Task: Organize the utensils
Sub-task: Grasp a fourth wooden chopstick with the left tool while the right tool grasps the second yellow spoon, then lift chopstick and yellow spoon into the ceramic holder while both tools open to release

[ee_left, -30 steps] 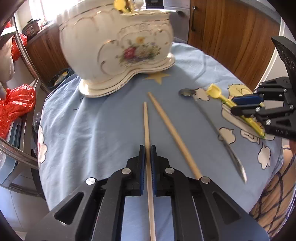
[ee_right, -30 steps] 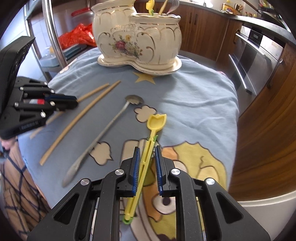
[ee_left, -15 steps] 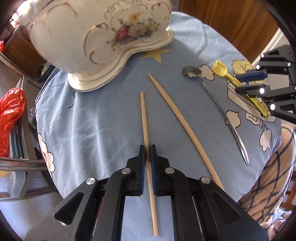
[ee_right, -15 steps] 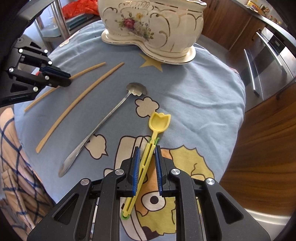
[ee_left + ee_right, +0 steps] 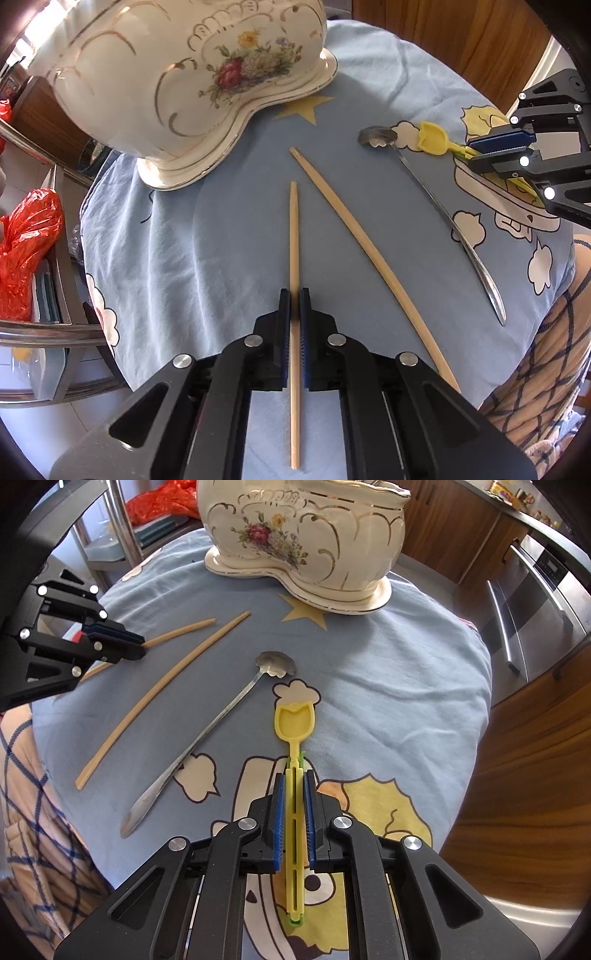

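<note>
1. Left gripper point(image 5: 294, 295): its blue-padded jaws are pressed together on a thin wooden chopstick point(image 5: 294, 236), gripped past mid-length, so a long tapered front section runs forward toward the ceramic utensil holder point(image 5: 192, 85).
2. Right gripper point(image 5: 294, 779): its jaws are clamped on the slotted handle of a yellow plastic spoon point(image 5: 294, 725), whose tulip-shaped bowl lies just ahead of the fingertips.
3. Items not held: a second, slightly bowed chopstick point(image 5: 369, 251) lies just right of the left gripper; a slim metal spoon point(image 5: 207, 734) with a scalloped bowl lies between the two grippers.
4. Risk, chopstick: the smooth round stick may pivot or slide between the pads, because the grip sits off centre and the free end is long.
5. Risk, plastic spoon: the thin, hollowed handle probably flexes and could twist out under a sideways knock.
6. Risk, holder: the glazed, gilt-edged, flower-painted vessel looks hard and brittle; a stick tip striking its rim could chip it or deflect the utensil.
7. Risk, surface: the soft blue printed cloth point(image 5: 388, 672) wrinkles and may snag items dragged low.
</note>
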Tool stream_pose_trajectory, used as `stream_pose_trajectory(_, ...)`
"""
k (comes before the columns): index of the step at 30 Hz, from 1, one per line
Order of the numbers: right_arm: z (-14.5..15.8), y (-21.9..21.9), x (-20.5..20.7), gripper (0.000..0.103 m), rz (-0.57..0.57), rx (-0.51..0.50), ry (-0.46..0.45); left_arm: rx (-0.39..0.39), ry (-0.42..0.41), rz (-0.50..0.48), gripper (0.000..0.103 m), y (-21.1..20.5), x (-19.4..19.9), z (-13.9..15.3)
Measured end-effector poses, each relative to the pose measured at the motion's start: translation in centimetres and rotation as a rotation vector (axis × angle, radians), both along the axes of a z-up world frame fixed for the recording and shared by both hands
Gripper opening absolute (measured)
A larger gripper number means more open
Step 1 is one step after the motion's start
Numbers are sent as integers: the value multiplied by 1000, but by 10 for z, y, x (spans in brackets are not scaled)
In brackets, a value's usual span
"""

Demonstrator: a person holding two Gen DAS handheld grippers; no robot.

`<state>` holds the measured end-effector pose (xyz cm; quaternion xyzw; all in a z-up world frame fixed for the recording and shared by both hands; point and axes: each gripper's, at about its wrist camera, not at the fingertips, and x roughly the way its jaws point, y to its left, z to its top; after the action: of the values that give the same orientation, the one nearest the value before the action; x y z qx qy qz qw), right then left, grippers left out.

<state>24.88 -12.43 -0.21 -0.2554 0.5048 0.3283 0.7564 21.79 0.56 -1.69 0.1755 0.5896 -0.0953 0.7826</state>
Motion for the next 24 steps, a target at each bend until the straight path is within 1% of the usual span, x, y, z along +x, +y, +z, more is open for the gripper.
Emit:
stream_pose_trajectory(1, 1, -1, 0, 10, -1, 10, -3, -6, -6, 1, 4, 1, -5, -1)
stream_pose_trajectory(4, 6, -5, -3, 11, -9, 48, -19, -75, -47, 14, 4, 9, -16, 7)
stream_pose_trajectory(9, 15, -18, -1, 11, -41, 133, -40, -187, -161, 63, 4, 28, -32, 30)
stream_pose_trajectory(14, 32, -33, 1, 11, -94, 269, -72, -298, -290, 128, 4, 49, -48, 54)
stream_pose_trajectory(15, 35, -36, 2, 10, -103, 295, -80, -316, -313, 136, 4, 55, -51, 55)
stream_pose_trajectory(17, 42, -41, 2, 11, -118, 349, -97, -360, -361, 155, 4, 67, -50, 63)
stream_pose_trajectory(19, 46, -43, 1, 11, -127, 390, -110, -395, -413, 167, 4, 73, -53, 67)
stream_pose_trajectory(21, 52, -45, 1, 11, -137, 435, -123, -416, -445, 177, 4, 77, -52, 74)
stream_pose_trajectory(24, 57, -45, 1, 11, -145, 475, -142, -447, -506, 181, 4, 81, -56, 83)
